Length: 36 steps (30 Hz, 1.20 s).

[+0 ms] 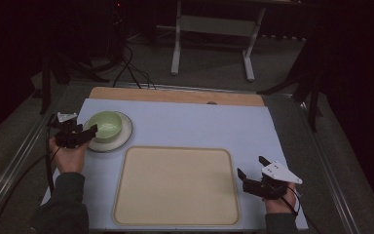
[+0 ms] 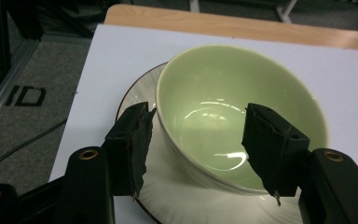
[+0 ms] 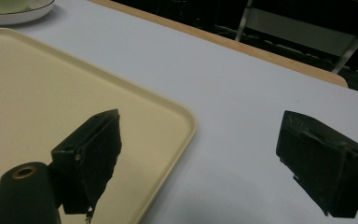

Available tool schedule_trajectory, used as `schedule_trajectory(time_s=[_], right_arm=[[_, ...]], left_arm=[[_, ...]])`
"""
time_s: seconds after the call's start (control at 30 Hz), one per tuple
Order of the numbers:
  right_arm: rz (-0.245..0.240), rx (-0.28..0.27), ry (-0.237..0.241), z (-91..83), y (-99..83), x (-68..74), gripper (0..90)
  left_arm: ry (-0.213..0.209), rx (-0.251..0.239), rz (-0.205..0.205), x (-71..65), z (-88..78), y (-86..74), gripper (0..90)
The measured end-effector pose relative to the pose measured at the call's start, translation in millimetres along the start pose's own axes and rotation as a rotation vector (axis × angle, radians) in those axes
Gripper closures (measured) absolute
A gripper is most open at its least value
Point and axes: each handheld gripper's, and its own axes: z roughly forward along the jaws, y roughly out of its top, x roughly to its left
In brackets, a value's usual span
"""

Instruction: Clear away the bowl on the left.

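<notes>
Two jaws of the left hand-held gripper (image 2: 198, 140) stand wide astride the green bowl's (image 2: 233, 116) near rim, not yet pressing.

Dim all round, floor and background sinking into black. Overhead light throws curved glare inside the green bowl (image 2: 233, 121); near claw parts look soft, slightly blurred.

Wooden table (image 1: 175, 95) under a pale blue-white sheet (image 1: 195, 124)

Sheet covering nearly the whole top, just a strip of bare wood left along the far edge. Big cream tray (image 1: 177, 186) lying flat near the front, pretty much centred. White saucer (image 1: 122, 138) sitting at the far left corner of the sheet, well apart from the tray
</notes>
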Motion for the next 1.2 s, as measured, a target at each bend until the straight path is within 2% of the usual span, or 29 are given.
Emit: schedule_trajectory(time_s=[0.1, 0.17, 0.3, 0.37, 0.57, 0.73, 0.9, 1.0, 1.2], right_arm=[[-0.004, -0.001, 0.001, 0.1, 0.2, 0.1, 13.4], [-0.005, -0.002, 0.001, 0.1, 0.3, 0.1, 13.4], [-0.011, -0.001, -0.001, 0.4, 0.4, 0.7, 13.4], [-0.013, 0.000, -0.001, 0.6, 0.6, 1.0, 13.4], [-0.014, -0.002, 0.000, 0.2, 0.8, 1.3, 13.4], [-0.016, -0.003, 0.001, 0.4, 0.9, 1.3, 13.4], [-0.017, -0.007, 0.001, 0.4, 1.0, 1.8, 13.5], [-0.016, -0.009, -0.001, 0.0, 1.0, 1.3, 13.5], [-0.017, -0.007, 0.001, 0.3, 0.9, 1.3, 13.5]], left_arm=[[0.016, 0.030, 0.009, -1.1, 7.5, -1.2, 42.8], [0.016, 0.030, 0.009, -1.1, 7.5, -1.2, 42.9], [0.025, 0.060, -0.006, -0.4, 15.2, -2.7, 45.6], [0.044, 0.060, -0.023, -0.7, 16.9, -2.8, 50.1], [0.049, 0.080, -0.080, -0.4, 24.4, -2.9, 60.0], [0.053, 0.108, -0.100, 1.9, 30.7, -3.5, 64.1], [0.052, 0.158, -0.124, 6.6, 39.7, -5.8, 67.2], [0.055, 0.175, -0.149, 9.4, 42.2, -5.6, 70.6], [0.025, 0.177, -0.221, 15.1, 43.6, -4.1, 77.0]])
